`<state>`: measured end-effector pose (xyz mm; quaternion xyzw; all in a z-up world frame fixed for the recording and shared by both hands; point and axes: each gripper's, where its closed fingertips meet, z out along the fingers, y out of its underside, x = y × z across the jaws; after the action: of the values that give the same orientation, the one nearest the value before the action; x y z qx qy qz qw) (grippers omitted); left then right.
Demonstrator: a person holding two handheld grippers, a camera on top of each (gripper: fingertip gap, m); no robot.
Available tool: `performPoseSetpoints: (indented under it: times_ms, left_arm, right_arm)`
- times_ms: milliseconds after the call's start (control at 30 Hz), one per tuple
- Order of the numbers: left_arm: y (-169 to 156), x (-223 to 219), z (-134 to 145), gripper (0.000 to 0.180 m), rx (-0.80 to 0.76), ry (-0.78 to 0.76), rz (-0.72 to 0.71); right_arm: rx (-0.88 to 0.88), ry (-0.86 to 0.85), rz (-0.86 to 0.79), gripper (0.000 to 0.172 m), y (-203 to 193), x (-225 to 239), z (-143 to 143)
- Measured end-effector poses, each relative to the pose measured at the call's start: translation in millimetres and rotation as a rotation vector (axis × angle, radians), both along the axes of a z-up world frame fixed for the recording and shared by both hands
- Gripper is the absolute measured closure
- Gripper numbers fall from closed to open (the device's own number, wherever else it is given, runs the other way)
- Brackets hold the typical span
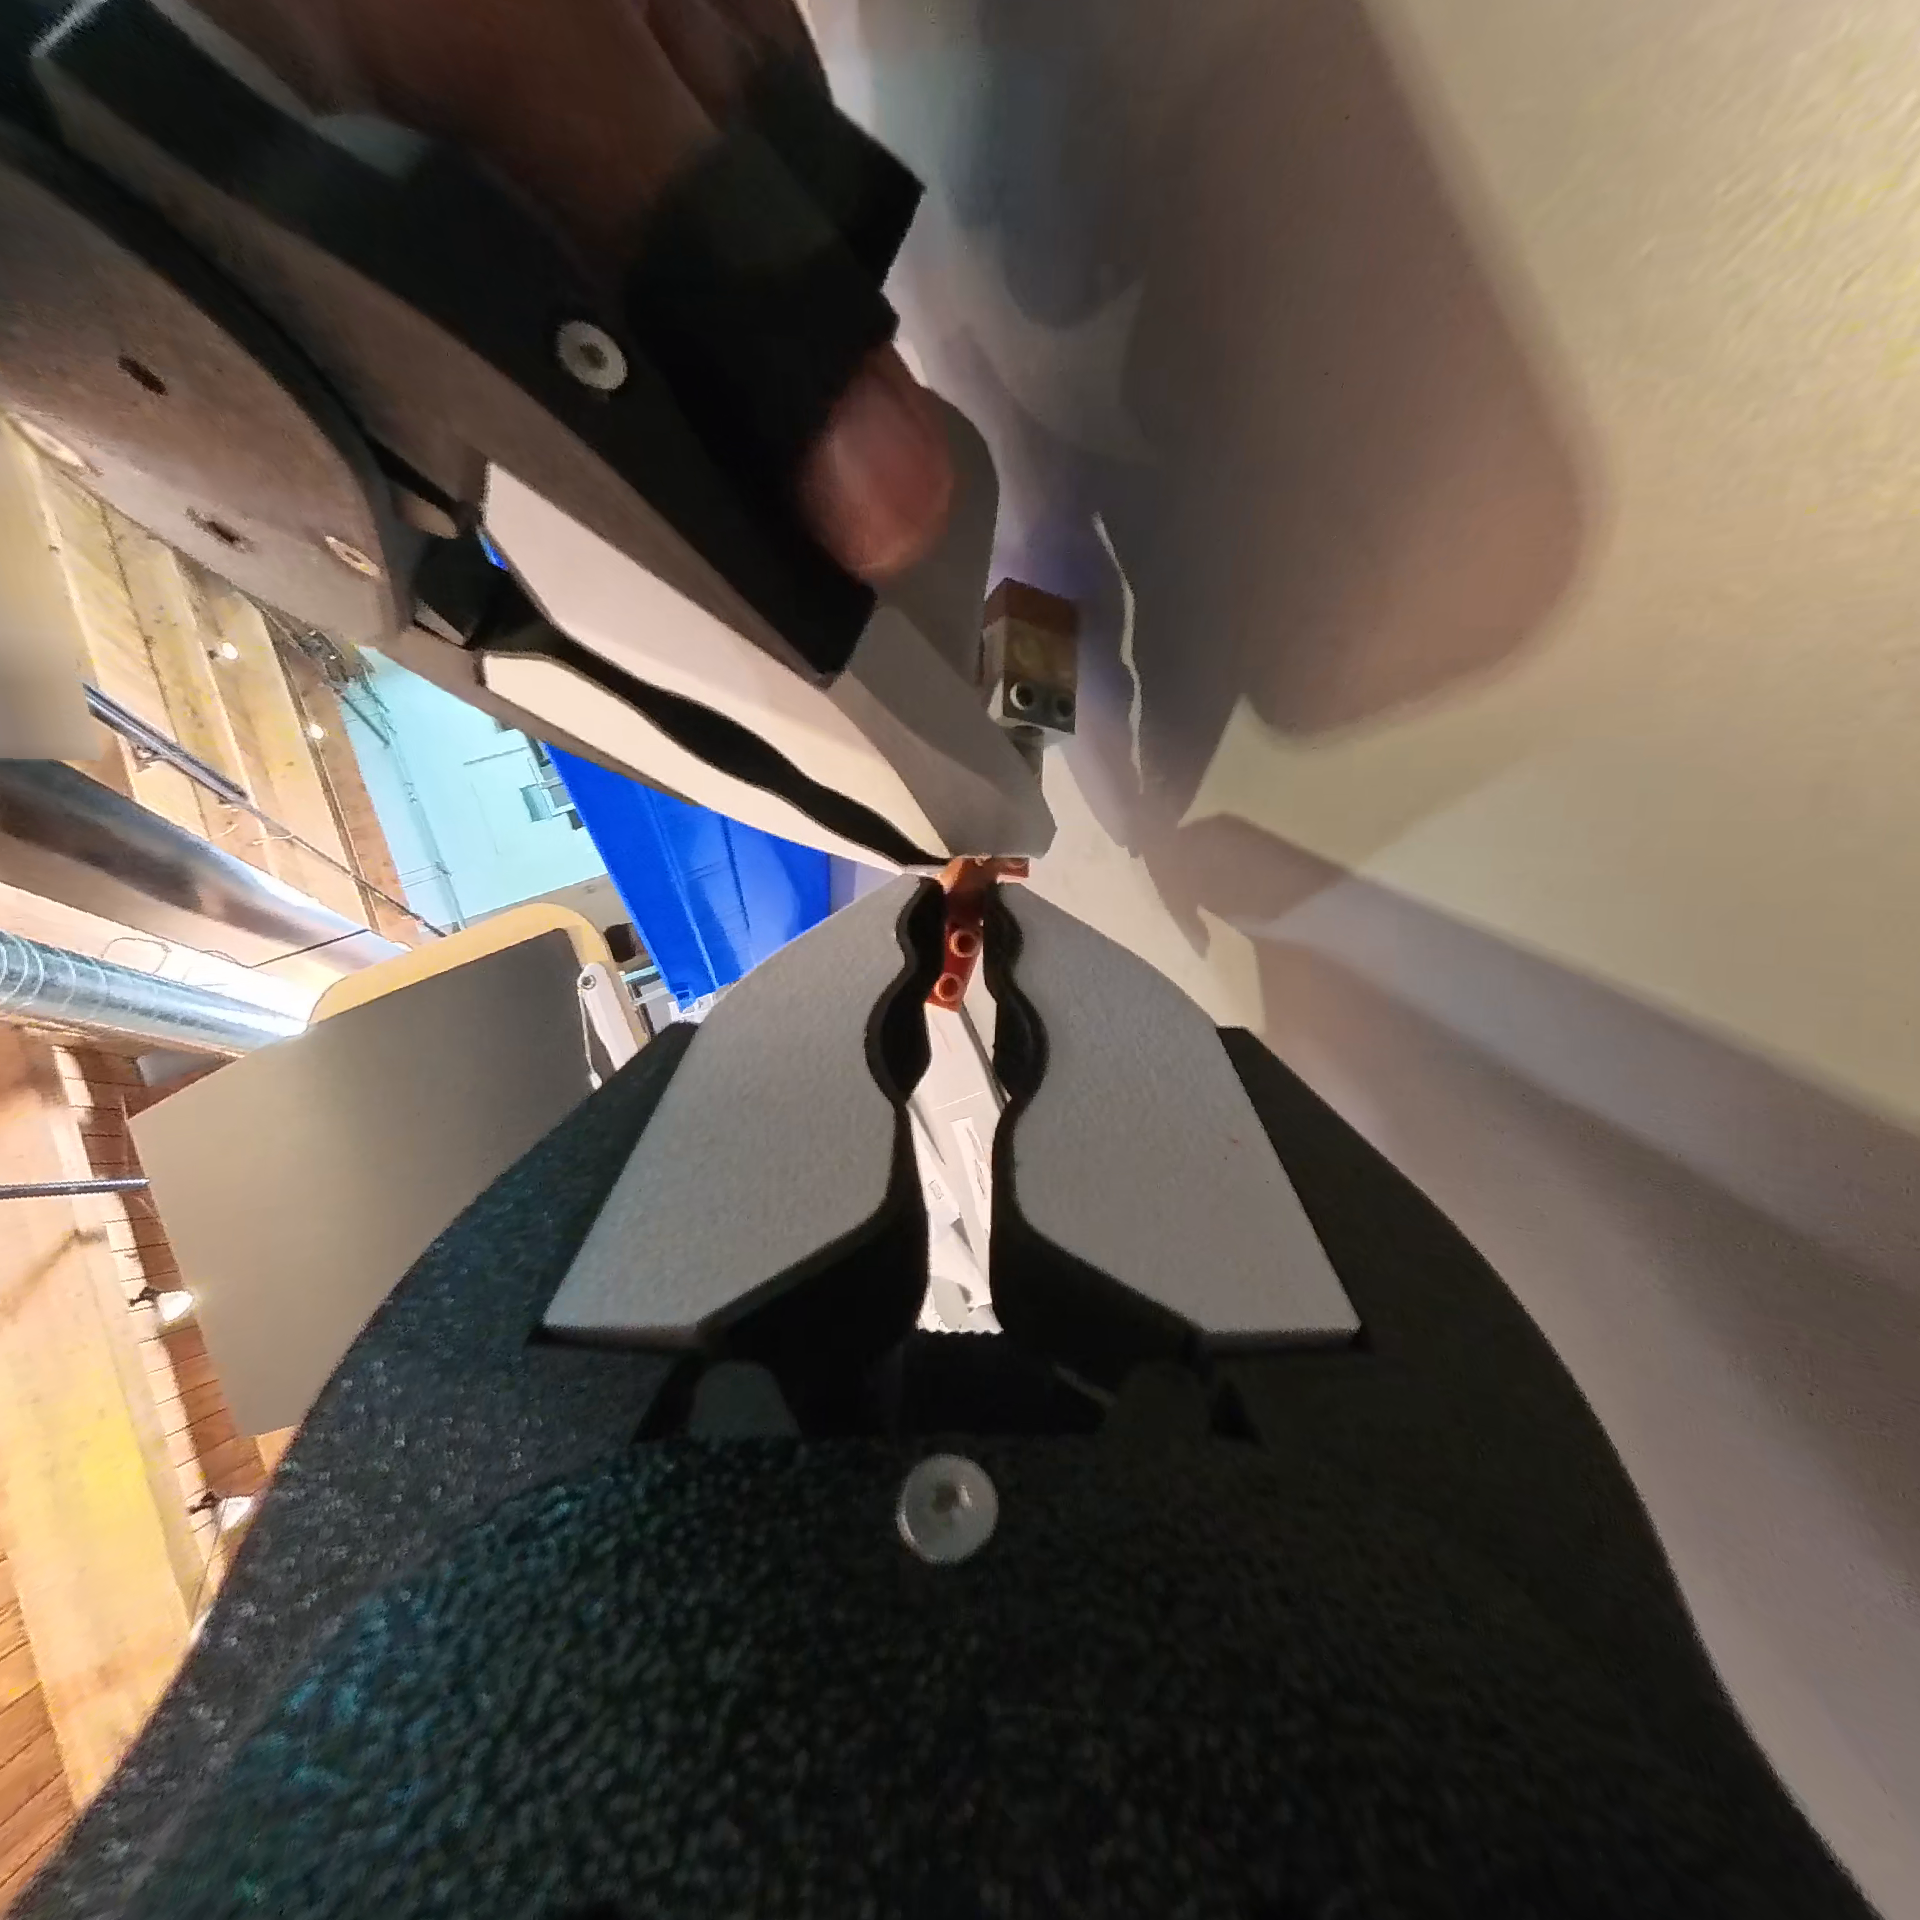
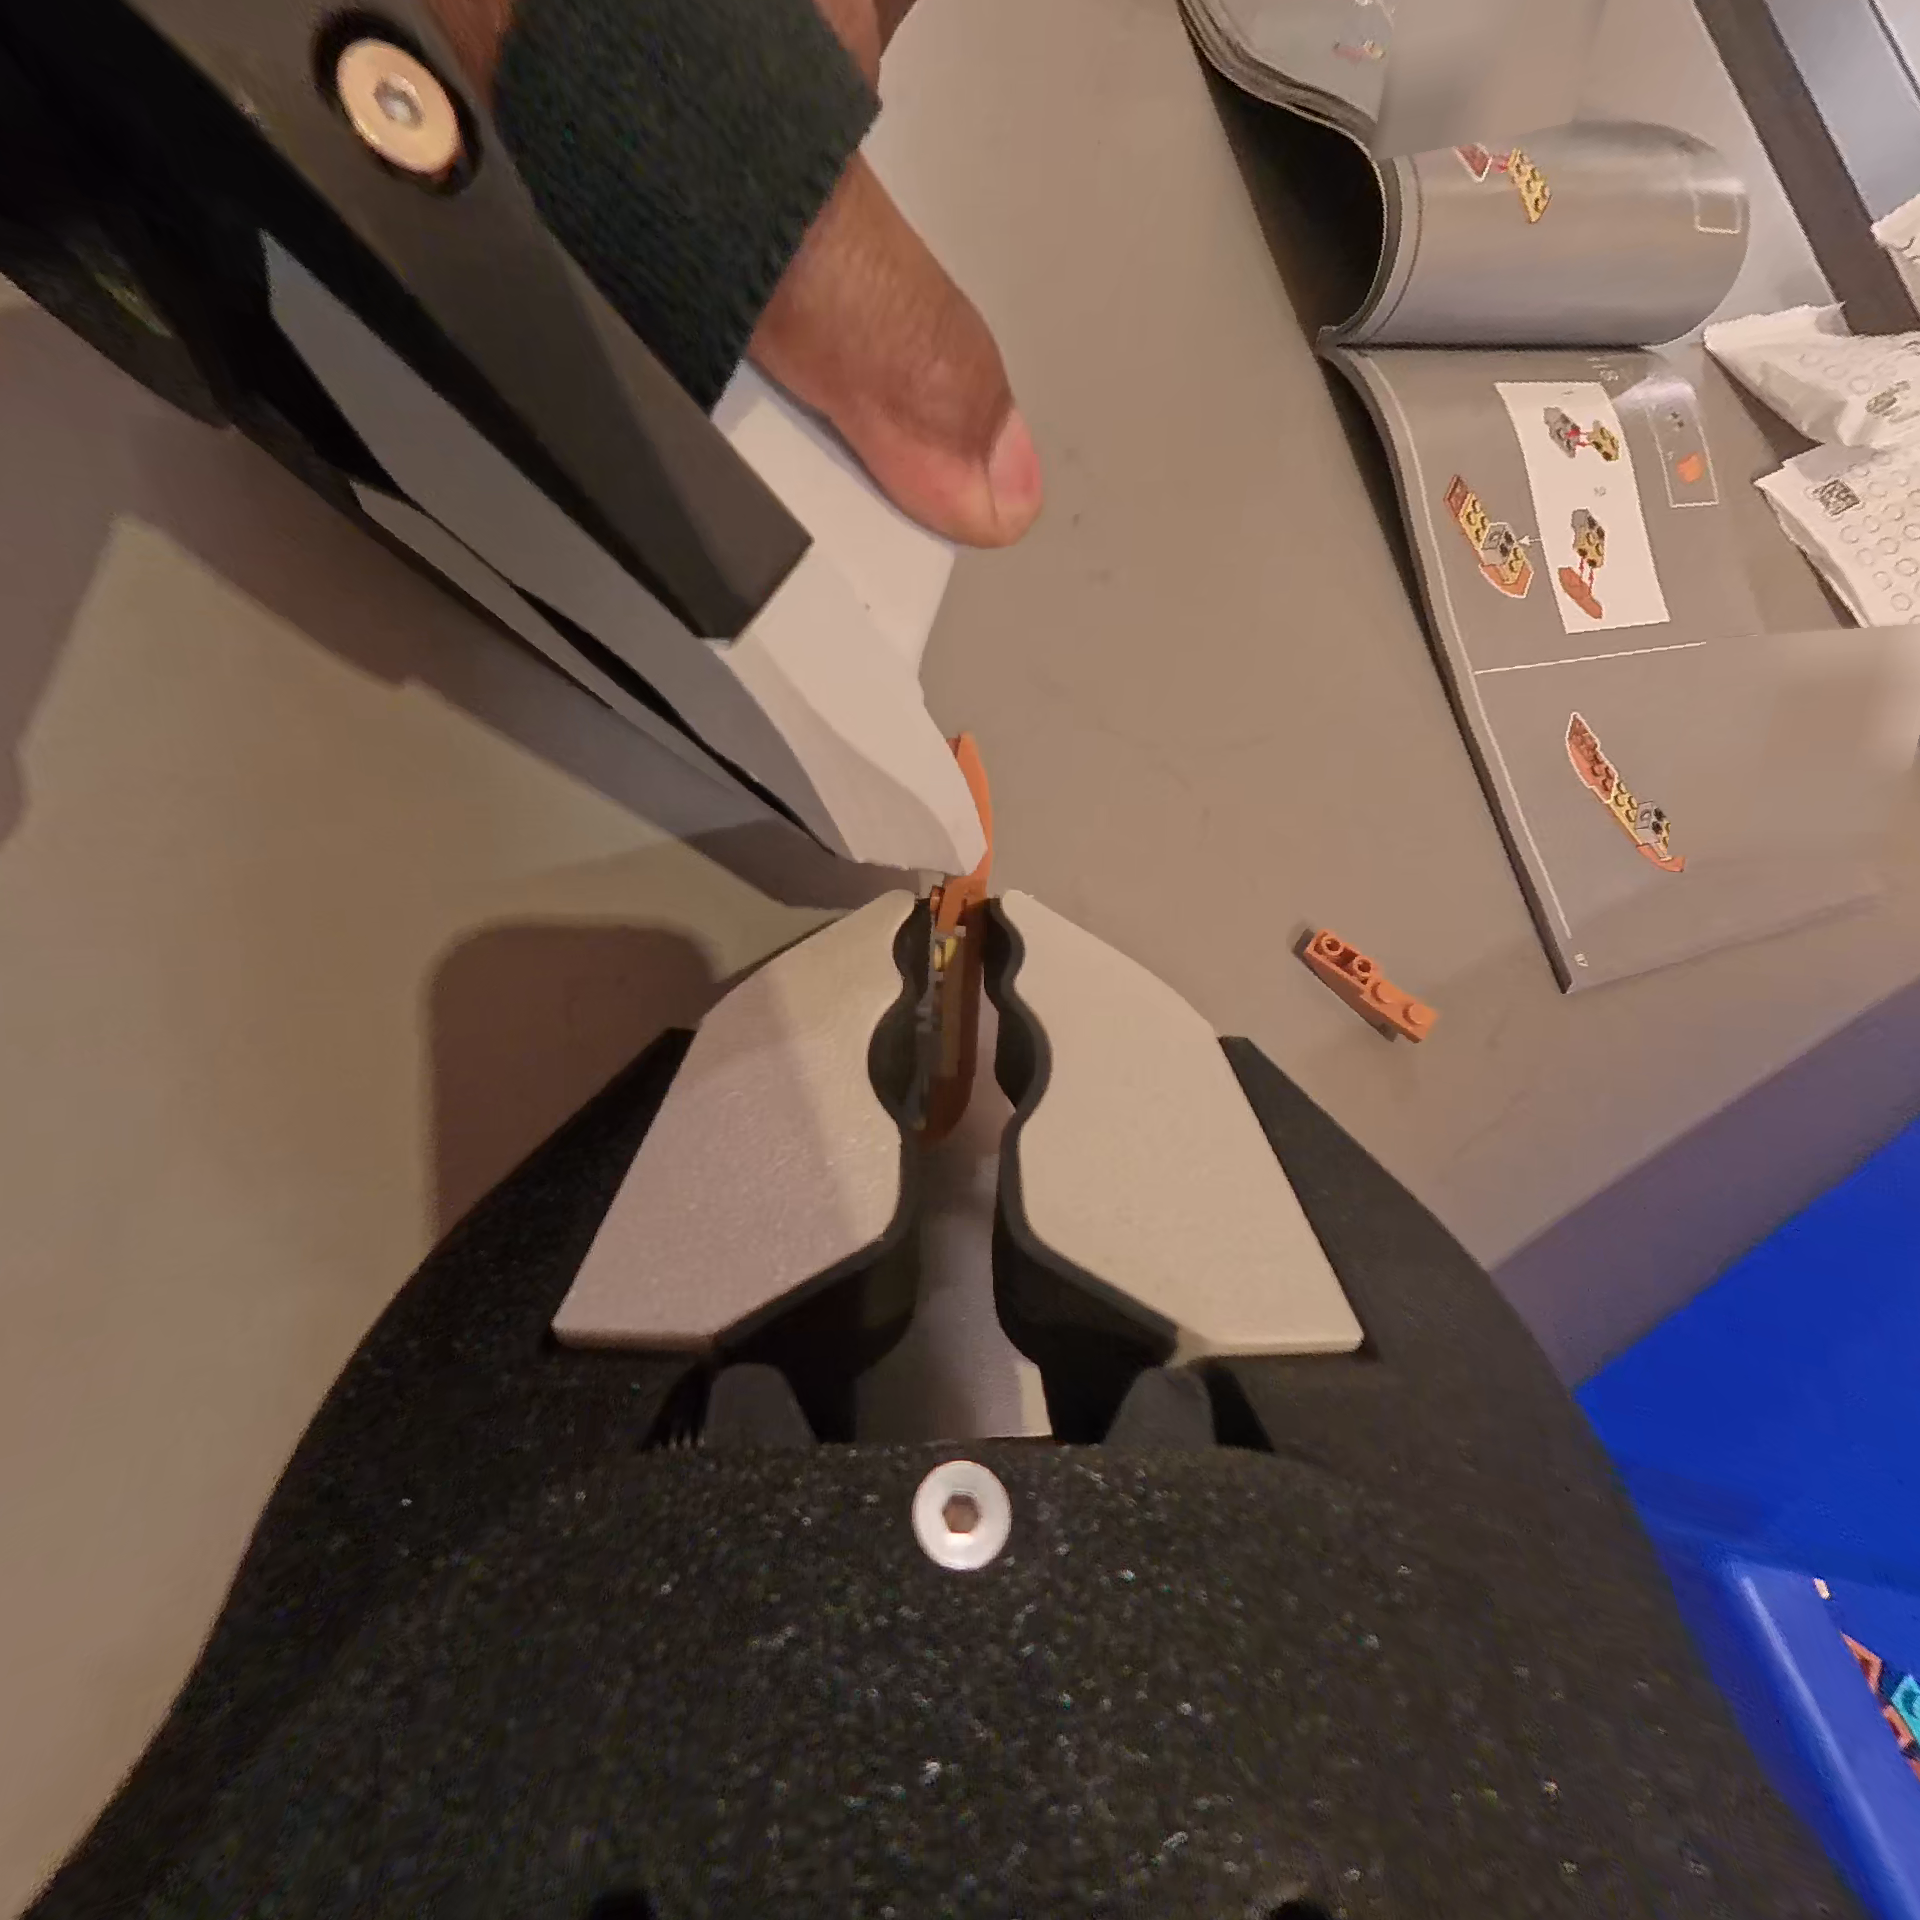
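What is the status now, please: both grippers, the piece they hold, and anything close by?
Left gripper shut on red studded brick. Right gripper shut on brown brick assembly. Tips meet nose to nose. Loose orange brick on grey table.

Warm indoor light, moderately bright. Left wrist view smeared by motion blur across pale wall (image 1: 1558,312); soft purple-brown shadows there. Right wrist view sharper; shadow patch on grey table (image 2: 1195,675). Strong fisheye bending at edges. Near housings soft-focused.
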<state>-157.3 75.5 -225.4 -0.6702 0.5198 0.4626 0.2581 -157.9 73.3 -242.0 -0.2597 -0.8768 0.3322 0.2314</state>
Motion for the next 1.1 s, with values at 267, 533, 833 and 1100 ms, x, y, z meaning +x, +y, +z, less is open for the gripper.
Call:
performPoseSetpoints:
  times_ms: [267, 533, 833, 1100]
  left_arm:
    - [1, -1, 3, 0.174, 0.022, -0.016, -0.001]
    - [2, -2, 7, 0.174, 0.046, -0.019, 0.001]
    - [2, -4, 14, 0.175, 0.081, 0.048, 0.025]
    - [2, -1, 15, 0.180, 0.084, 0.052, 0.019]
  right_arm:
    - [0.027, 0.034, 0.011, 0.163, 2, -1, 4]
    - [0.026, 0.071, 0.010, 0.164, 3, -3, 9]
    - [-0.038, 0.089, -0.014, 0.163, 2, -7, 17]
    - [-0.024, 0.124, -0.009, 0.163, 3, -7, 22]
